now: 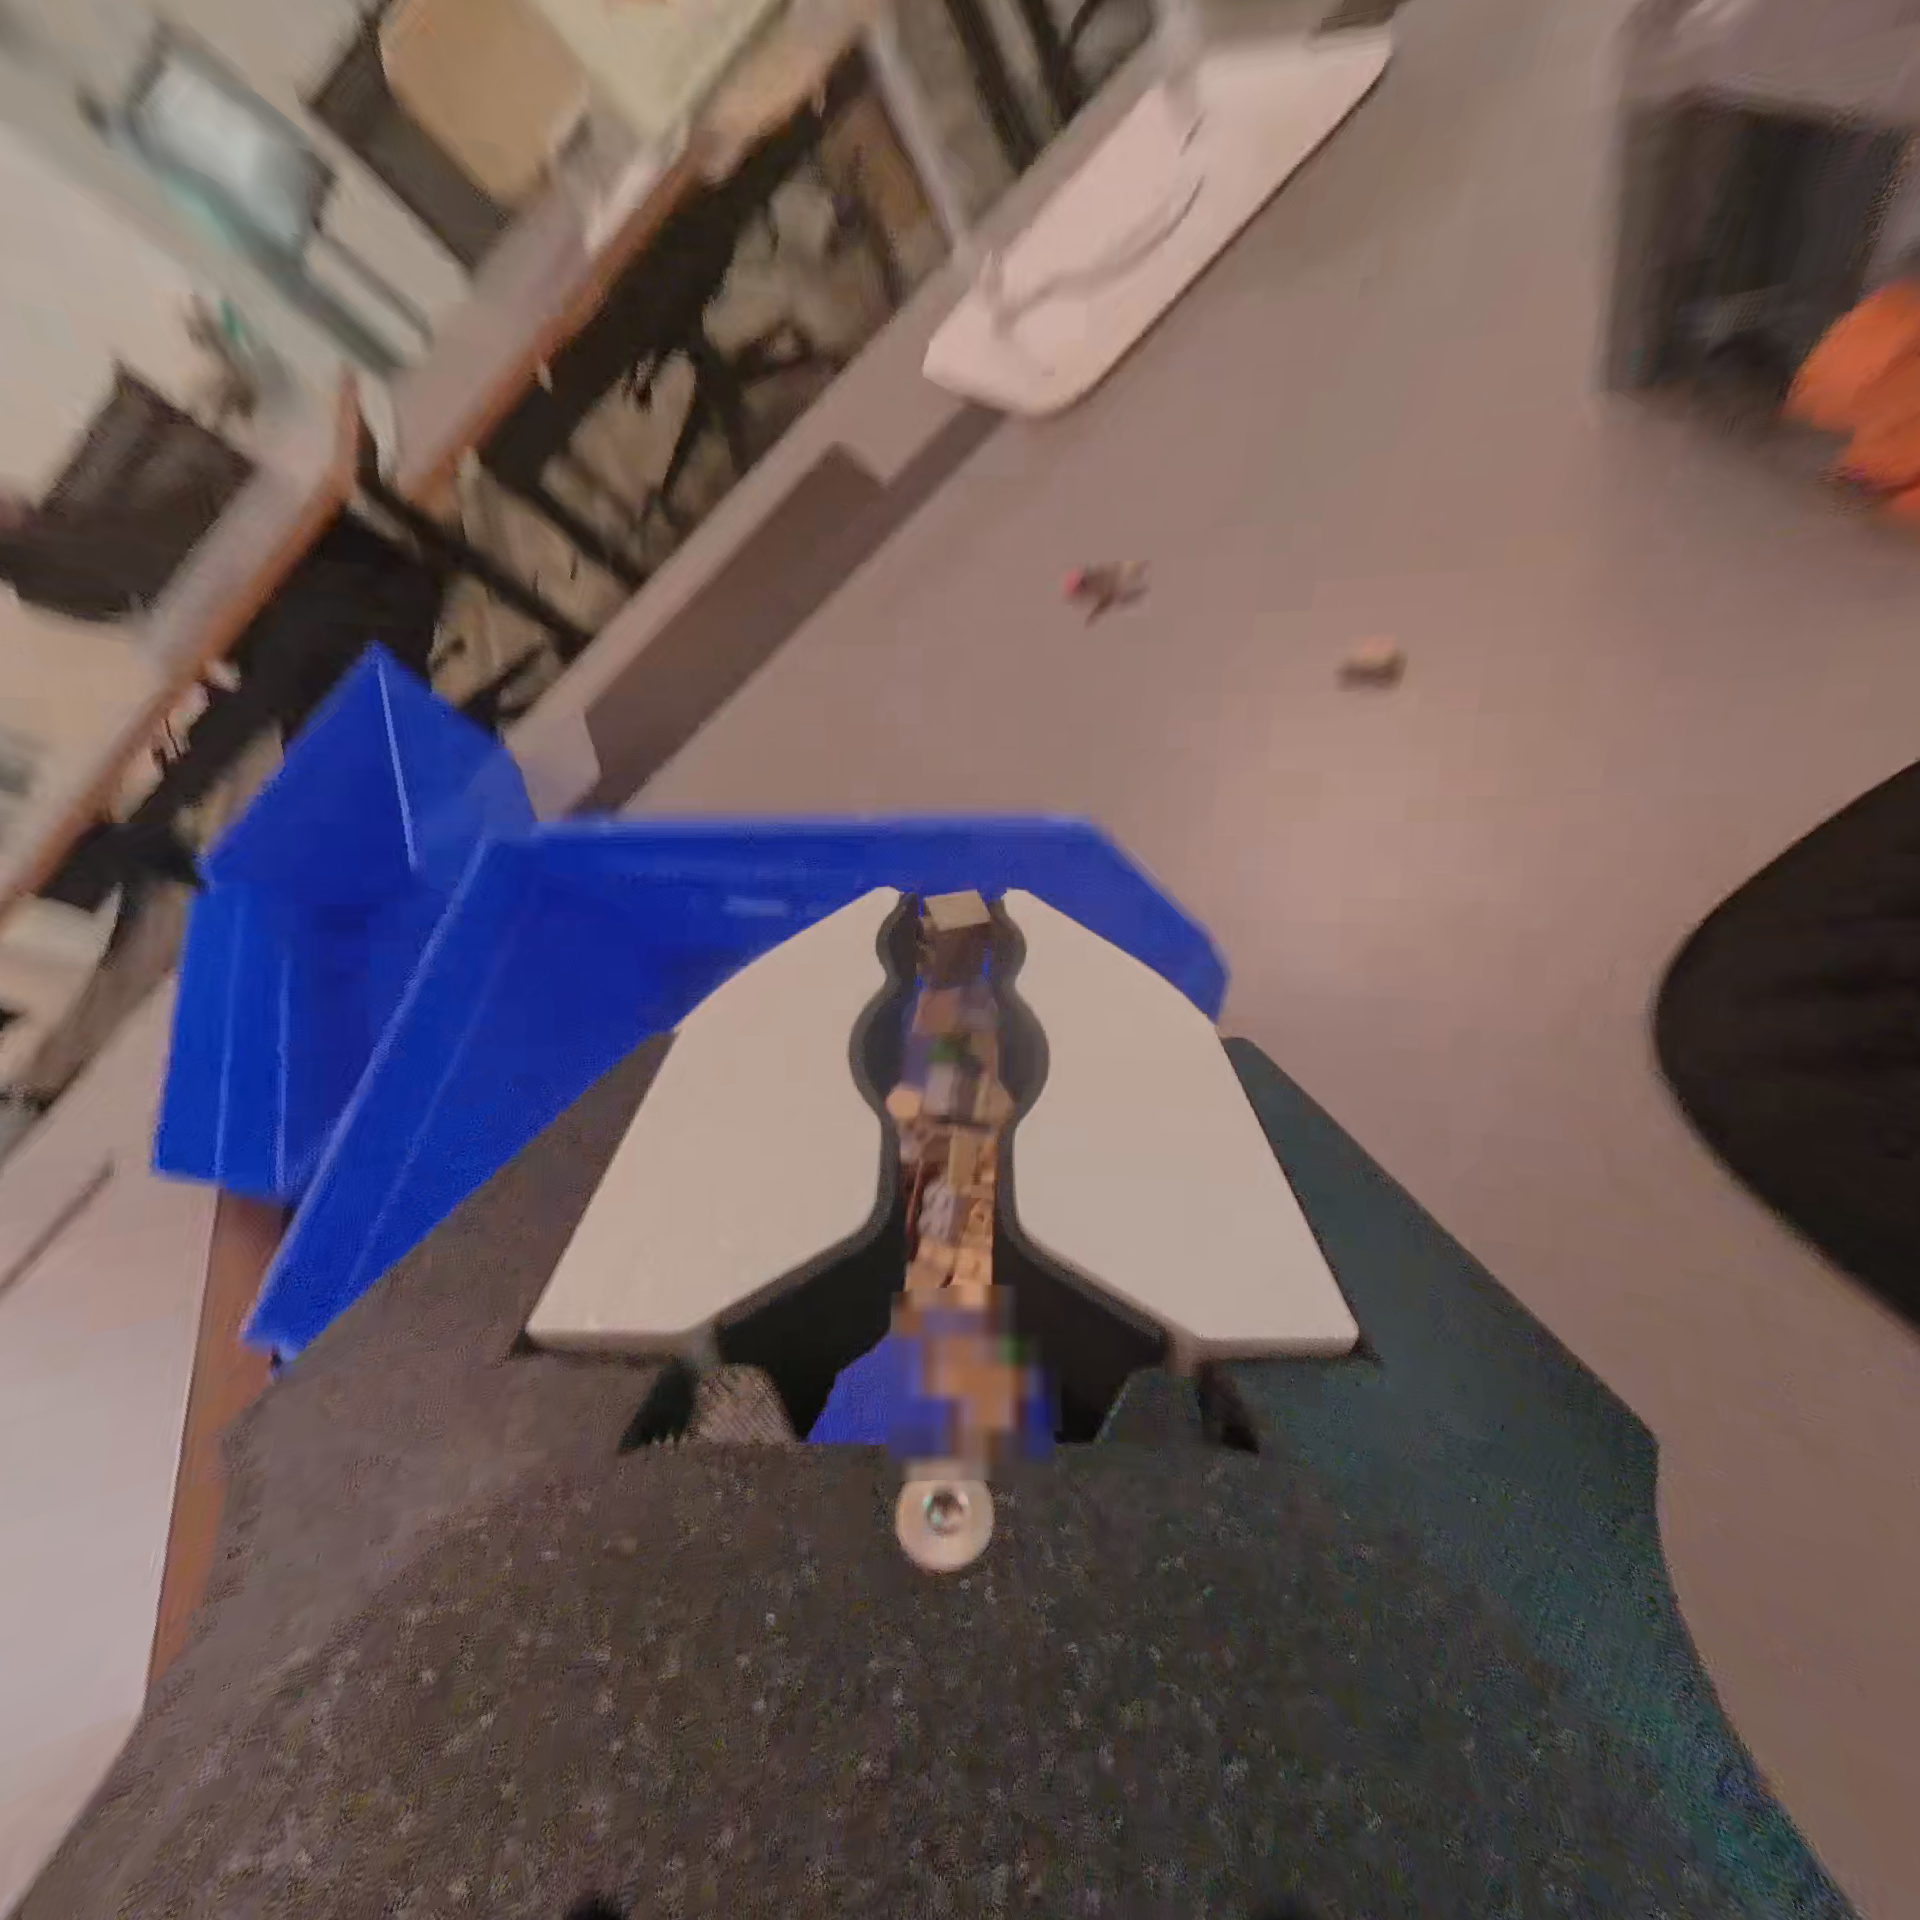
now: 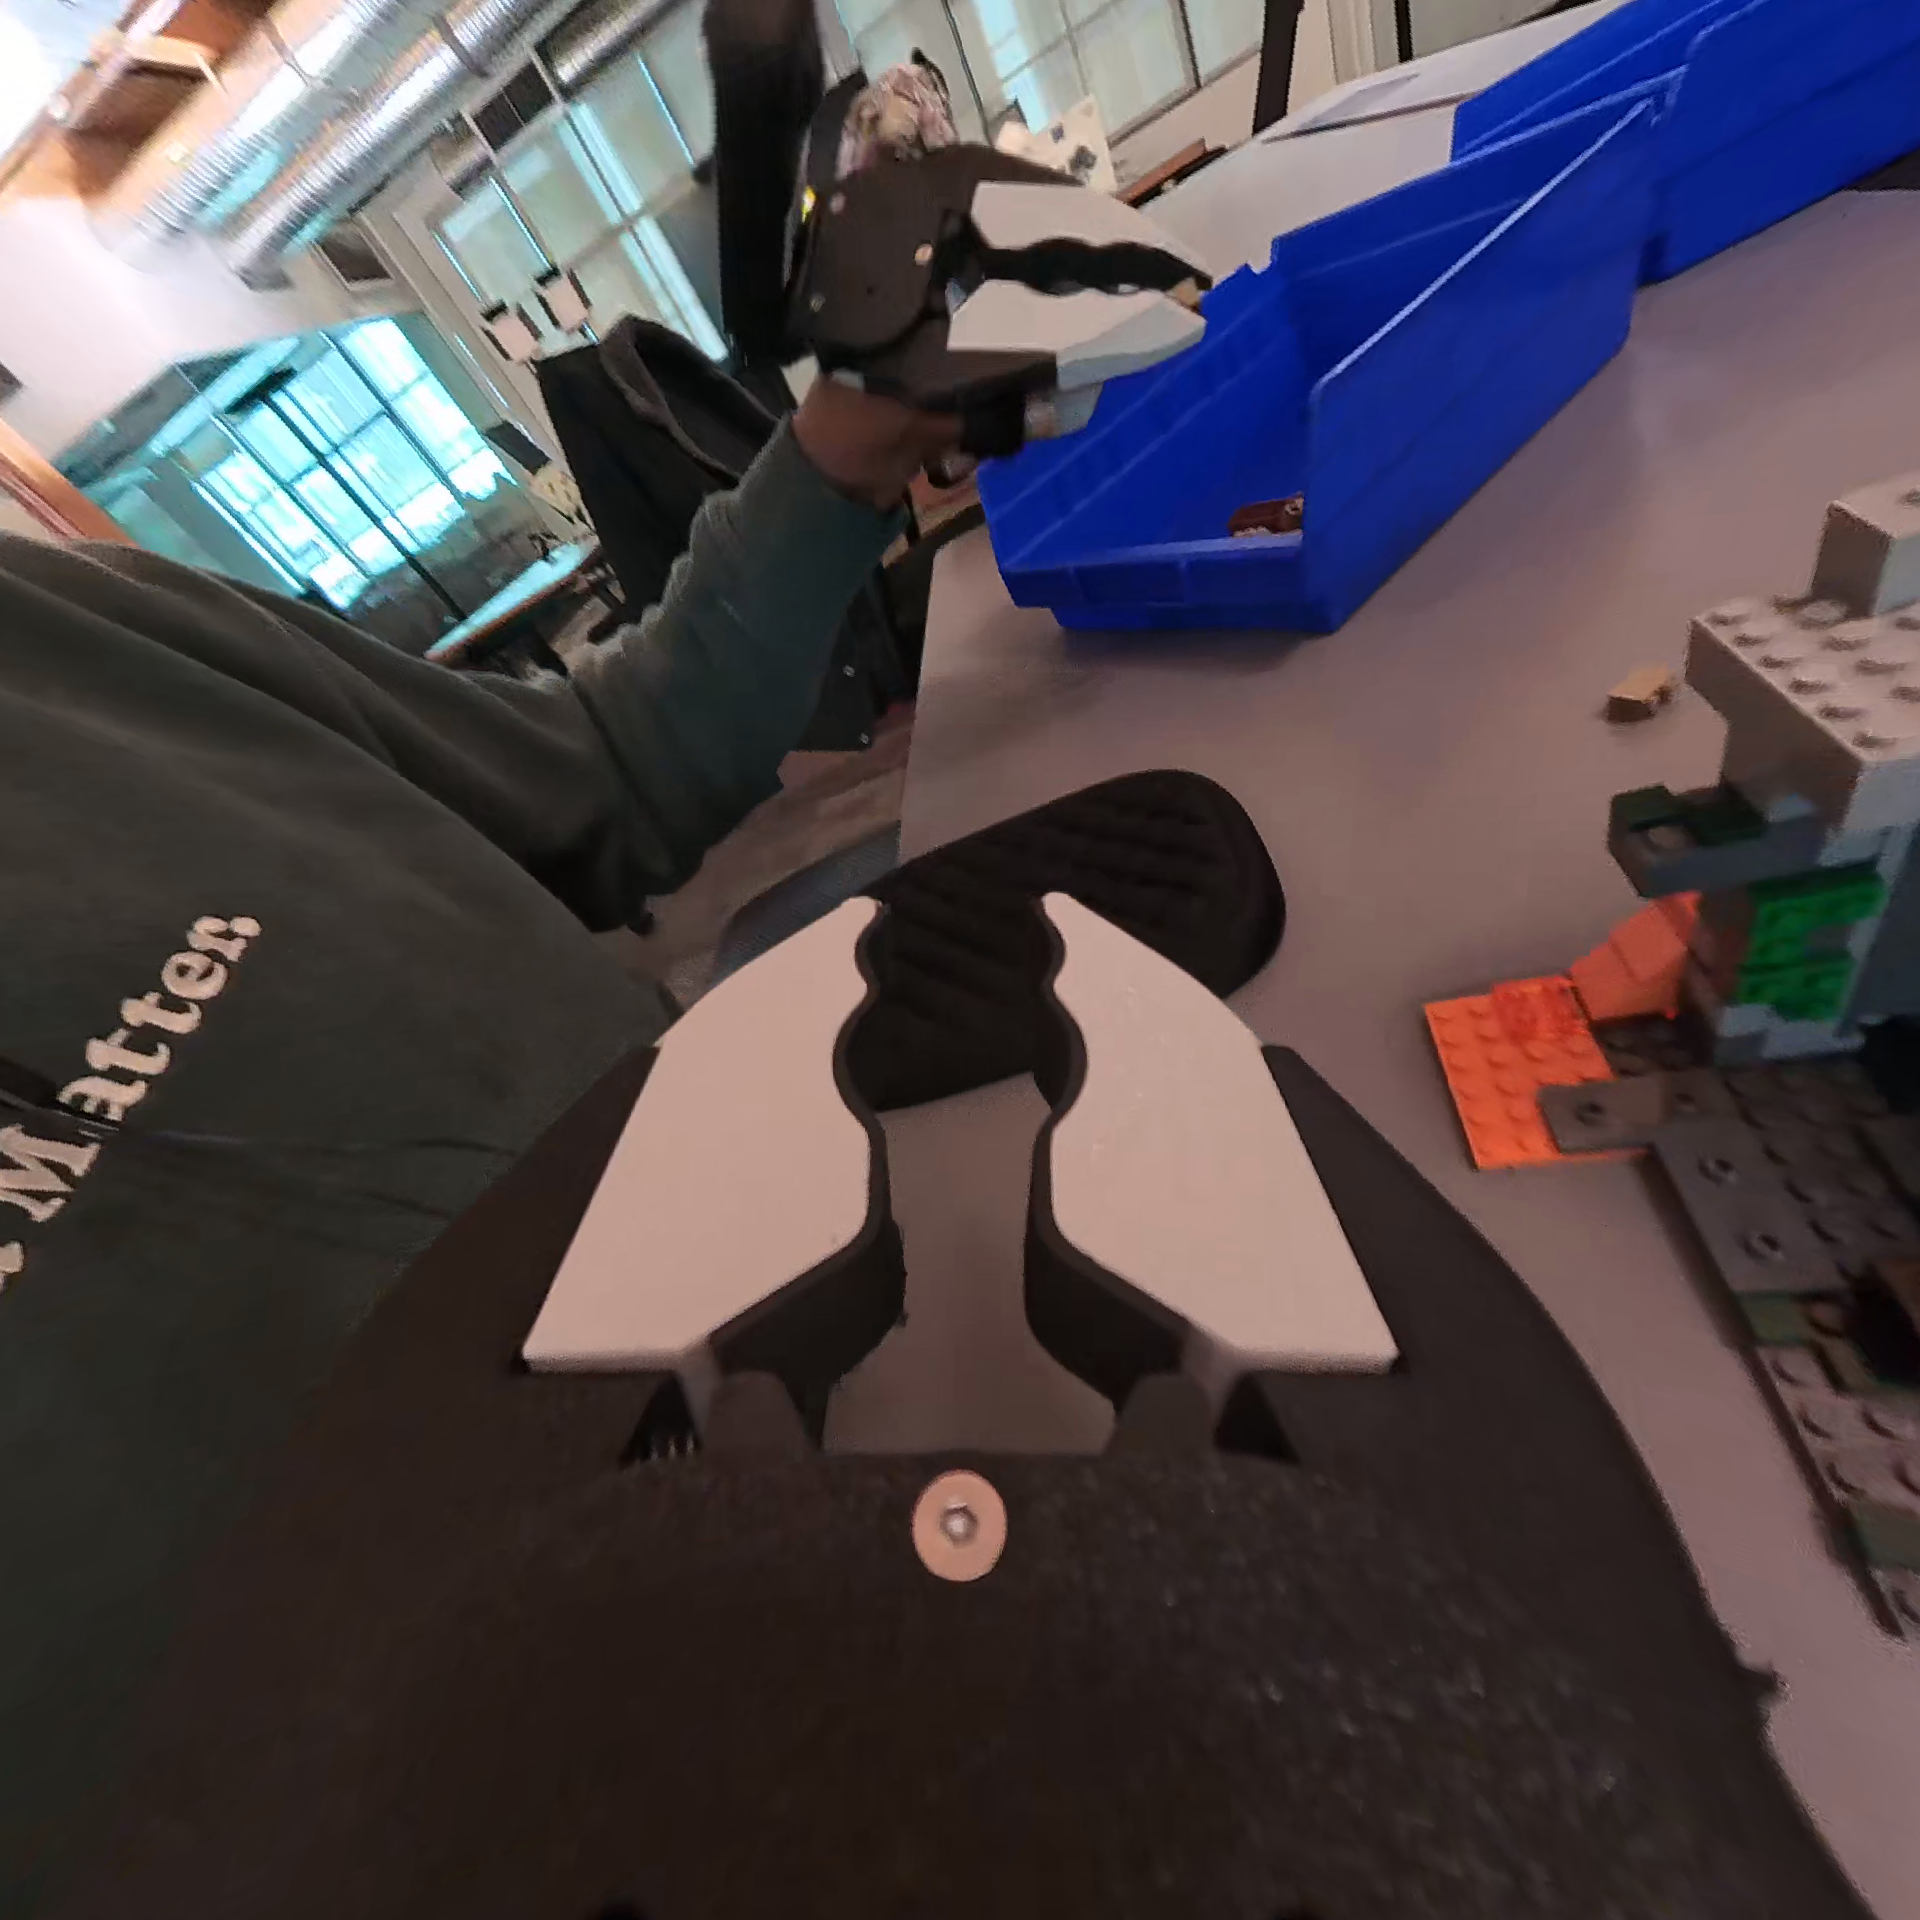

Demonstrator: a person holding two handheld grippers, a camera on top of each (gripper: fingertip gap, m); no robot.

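Left gripper (image 1: 954, 906) nearly closed over the blue bin (image 1: 436, 935), pinching a small tan brick (image 1: 954, 910) at the fingertips; bin contents mostly hidden behind the fingers and blurred. Right gripper (image 2: 961, 914) held with a narrow gap, empty, above the grey table (image 2: 1351, 748), near a black ribbed pad (image 2: 1132, 831). Brick model (image 2: 1766, 883) to the right, cut off by the edge. Small loose piece (image 2: 1642, 694) far right, hard to make out.
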